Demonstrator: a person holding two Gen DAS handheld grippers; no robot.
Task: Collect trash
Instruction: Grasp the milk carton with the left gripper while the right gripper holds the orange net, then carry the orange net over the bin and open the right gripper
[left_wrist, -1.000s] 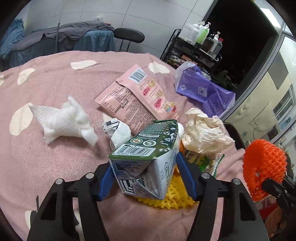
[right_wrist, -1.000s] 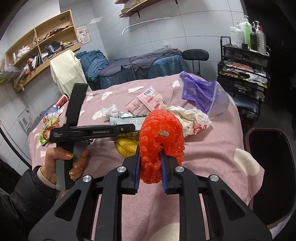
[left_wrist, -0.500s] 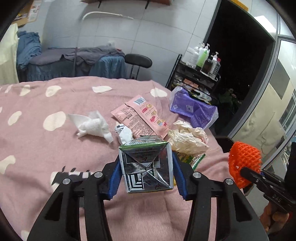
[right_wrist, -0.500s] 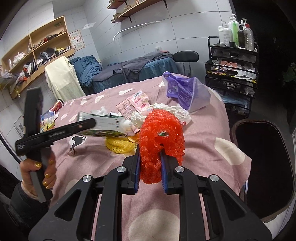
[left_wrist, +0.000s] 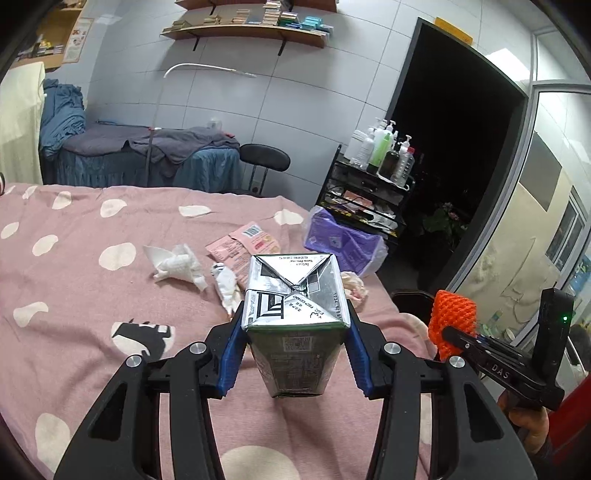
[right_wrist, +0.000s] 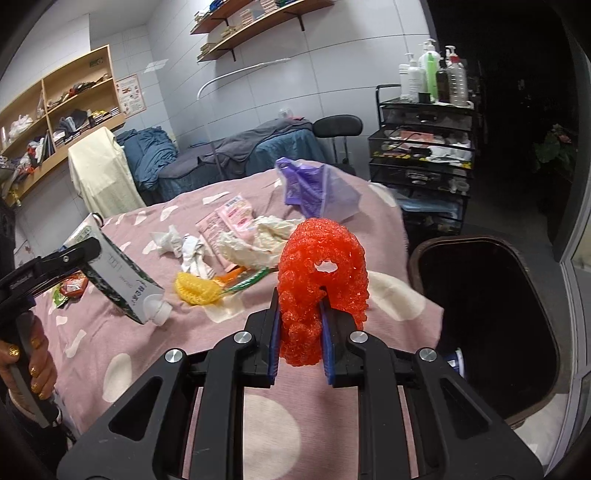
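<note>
My left gripper (left_wrist: 295, 332) is shut on a green and silver milk carton (left_wrist: 295, 306), held in the air above the pink spotted bed cover (left_wrist: 74, 306); the carton also shows in the right wrist view (right_wrist: 118, 280), tilted cap down. My right gripper (right_wrist: 301, 332) is shut on a red foam fruit net (right_wrist: 321, 266), held above the bed's near edge, left of a black trash bin (right_wrist: 487, 314). The net also shows in the left wrist view (left_wrist: 452, 314).
On the bed lie white tissues (right_wrist: 170, 240), a pink snack packet (right_wrist: 236, 218), crumpled cream paper (right_wrist: 258, 243), a yellow foam net (right_wrist: 195, 291) and a purple bag (right_wrist: 314, 192). A black cart (right_wrist: 424, 155) with bottles stands beyond the bed.
My left gripper has lifted the carton off the bed and tipped it so its base faces the camera. My right gripper has carried the red net right, toward the bin.
</note>
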